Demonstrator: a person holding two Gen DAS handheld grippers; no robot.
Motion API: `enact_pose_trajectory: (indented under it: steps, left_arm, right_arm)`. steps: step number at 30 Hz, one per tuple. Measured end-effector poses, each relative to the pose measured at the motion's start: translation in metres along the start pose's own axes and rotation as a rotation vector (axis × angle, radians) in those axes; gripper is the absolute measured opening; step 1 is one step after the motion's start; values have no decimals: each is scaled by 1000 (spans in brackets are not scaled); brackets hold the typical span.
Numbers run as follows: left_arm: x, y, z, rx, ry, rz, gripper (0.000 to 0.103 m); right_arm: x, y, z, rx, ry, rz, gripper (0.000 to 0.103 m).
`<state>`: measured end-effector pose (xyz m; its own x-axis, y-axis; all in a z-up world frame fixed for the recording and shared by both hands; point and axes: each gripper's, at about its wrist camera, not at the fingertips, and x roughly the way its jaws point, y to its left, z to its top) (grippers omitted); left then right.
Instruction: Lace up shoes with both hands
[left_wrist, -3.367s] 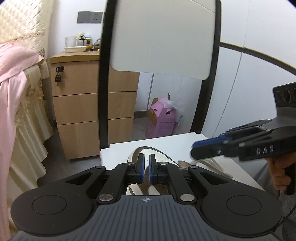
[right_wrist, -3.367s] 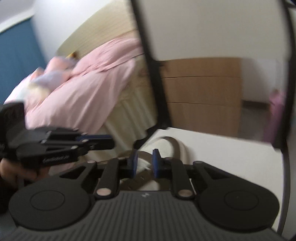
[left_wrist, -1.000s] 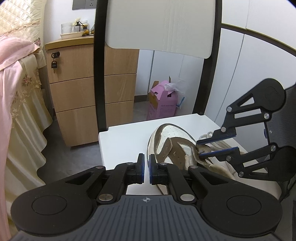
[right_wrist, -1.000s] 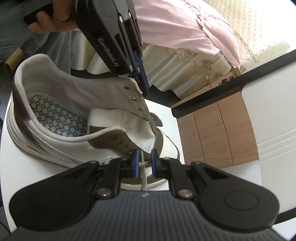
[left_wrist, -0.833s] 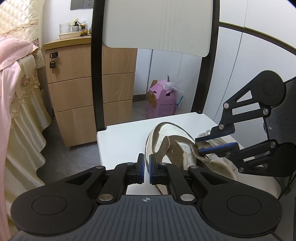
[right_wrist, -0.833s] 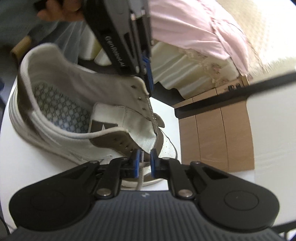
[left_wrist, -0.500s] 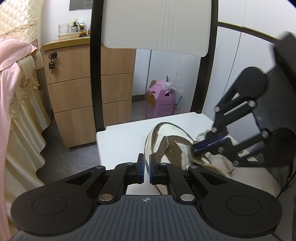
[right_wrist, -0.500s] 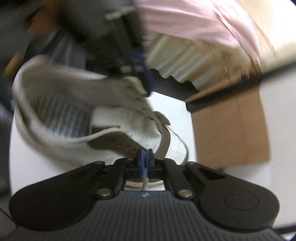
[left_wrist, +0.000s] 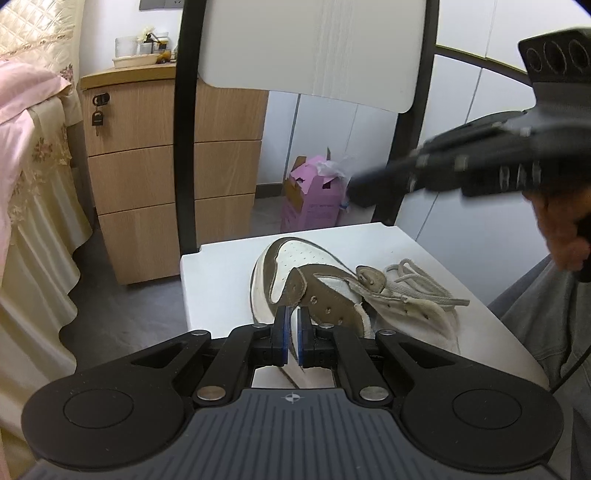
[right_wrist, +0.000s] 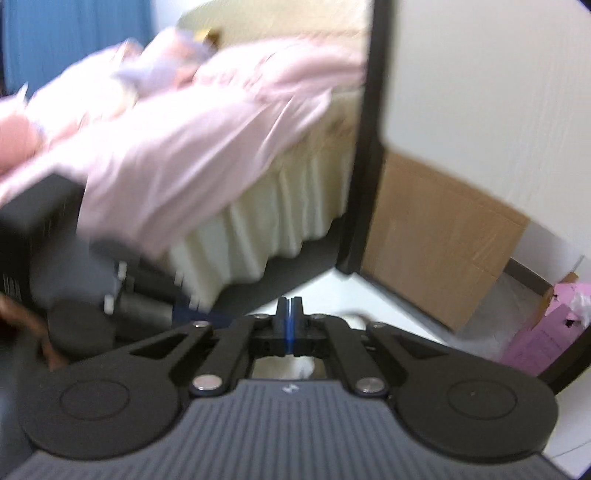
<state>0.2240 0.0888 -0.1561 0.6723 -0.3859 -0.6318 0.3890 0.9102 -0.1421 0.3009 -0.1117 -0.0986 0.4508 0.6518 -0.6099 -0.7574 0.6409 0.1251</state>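
Right wrist view is blurred; right gripper (right_wrist: 290, 325) pressed together; left gripper (left_wrist: 291, 330) pinches the half-hidden shoe (left_wrist: 317, 288).

The shoe (left_wrist: 314, 295) is white with brown panels and lies on the white chair seat (left_wrist: 221, 269), toe pointing to 11 o'clock. Its eyelets are empty. The grey lace (left_wrist: 417, 284) lies loose at its 2 o'clock side.

Left gripper (left_wrist: 291, 332), right gripper (right_wrist: 290, 328) — black linkage arms, silver rivets, blue pads, ribbed grey housing; grey trousers (left_wrist: 546, 314).
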Motion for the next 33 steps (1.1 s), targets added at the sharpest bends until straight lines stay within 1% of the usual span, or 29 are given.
enact_pose_trajectory:
  steps: [1, 2, 3, 4, 7, 8, 12, 15, 17, 18, 20, 22, 24, 27, 29, 33]
  left_arm:
    - [0, 0, 0, 2, 2, 5, 5]
    - [-1, 0, 0, 5, 1, 8, 5]
    - [-2, 0, -1, 6, 0, 9, 6]
    - [-3, 1, -1, 6, -1, 8, 6]
    - [-5, 1, -1, 5, -7, 8, 6]
    - [-6, 1, 0, 3, -11, 6, 6]
    - [-10, -1, 0, 10, -21, -1, 6]
    - [-16, -2, -1, 14, -25, -7, 6]
    - [-20, -4, -2, 16, -30, -11, 6]
    - [-22, -5, -3, 19, -32, -11, 6]
    - [-24, -5, -4, 6, -26, -11, 15]
    - [-27, -3, -5, -25, -18, -4, 19]
    - [-31, -3, -6, -42, -21, -5, 19]
    - [-33, -7, -8, -29, -26, 8, 19]
    - [-32, -9, -8, -28, -26, 8, 19]
    - [-34, -11, -7, -39, -32, 16, 19]
  right_arm:
    - [-4, -5, 1, 17, -12, -4, 0]
    - [-7, -8, 1, 29, -23, -11, 5]
    - [-10, -8, 0, 11, -24, -31, 6]
    - [-11, -7, -3, -4, -12, -33, 8]
    - [-5, -1, -12, -52, 47, -18, 21]
    - [0, 1, -14, -68, 66, -20, 21]
    - [18, 9, -22, -138, 133, -35, 21]
    - [30, 8, -27, -153, 157, -40, 20]
    - [36, 7, -28, -151, 168, -35, 13]
    - [38, 7, -28, -154, 170, -34, 12]
    - [40, 9, -30, -174, 179, -32, 11]
    - [41, 11, -29, -189, 189, -36, 7]
    - [42, 9, -28, -154, 194, -47, 6]
    - [38, 1, -26, -92, 174, -77, 2]
    - [35, -6, -26, -42, 163, -70, 2]
    - [30, -5, -30, -37, 149, -81, 2]
